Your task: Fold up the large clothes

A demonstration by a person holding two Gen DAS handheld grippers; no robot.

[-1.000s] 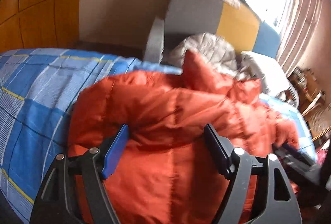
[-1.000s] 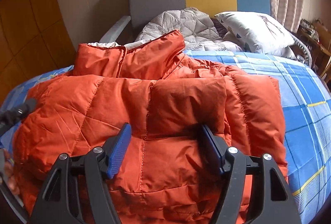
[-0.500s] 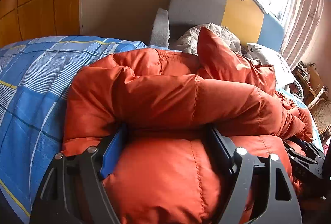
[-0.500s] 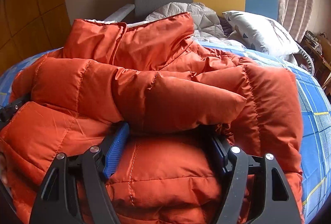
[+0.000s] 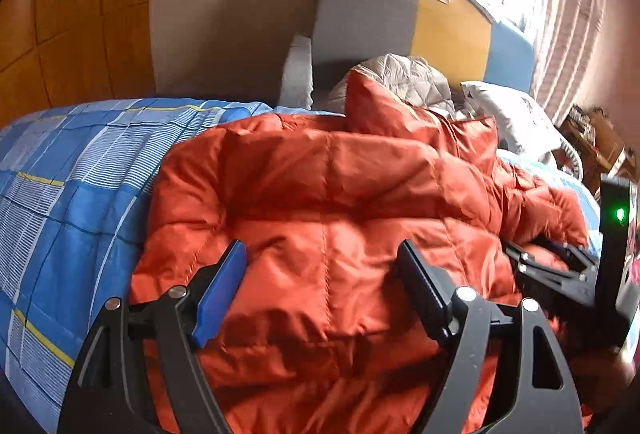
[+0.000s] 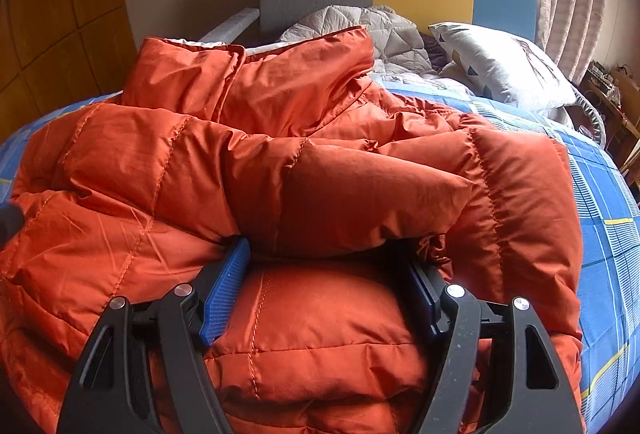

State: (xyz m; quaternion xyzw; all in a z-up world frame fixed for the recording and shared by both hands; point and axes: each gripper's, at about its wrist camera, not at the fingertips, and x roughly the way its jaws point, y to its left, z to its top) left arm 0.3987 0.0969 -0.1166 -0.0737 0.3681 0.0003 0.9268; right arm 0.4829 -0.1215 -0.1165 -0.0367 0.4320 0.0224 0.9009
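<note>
On the bed, left wrist view:
Jacket: the orange puffer jacket [image 5: 340, 226] lies bunched across the blue checked bed [image 5: 68, 185], its collar standing up toward the headboard [image 5: 400, 25].
Left gripper: the left gripper [image 5: 320, 274] stands wide, both pads clear of the cloth; a padded panel sits between the jaws but nothing is pinched, so it is released.
Other tool: the right gripper [image 5: 556, 266] shows at the right edge, low against the jacket's far side.
Background: a grey quilt [image 5: 404, 77] and a pillow [image 5: 508, 113] lie by the headboard.

Over the bed, right wrist view:
Jacket: the jacket [image 6: 320, 173] fills the view; a thick roll of it, probably a sleeve laid crosswise, overhangs the right gripper's [image 6: 324, 274] tips.
Right gripper: jaws wide, a puffy panel bulging between them and brushing the pads; whether they truly clamp it I cannot tell, since the tips are hidden under the roll.
Bed: blue checks show bare at the right.

Step in hand: judged as mid-fold, with the sleeves brought in and the body not yet doubled over.
Next move: likely calls for both grippers to take the near hem firmly, then lift it together toward the collar; slippery, springy padding may unroll if one side lags.
</note>
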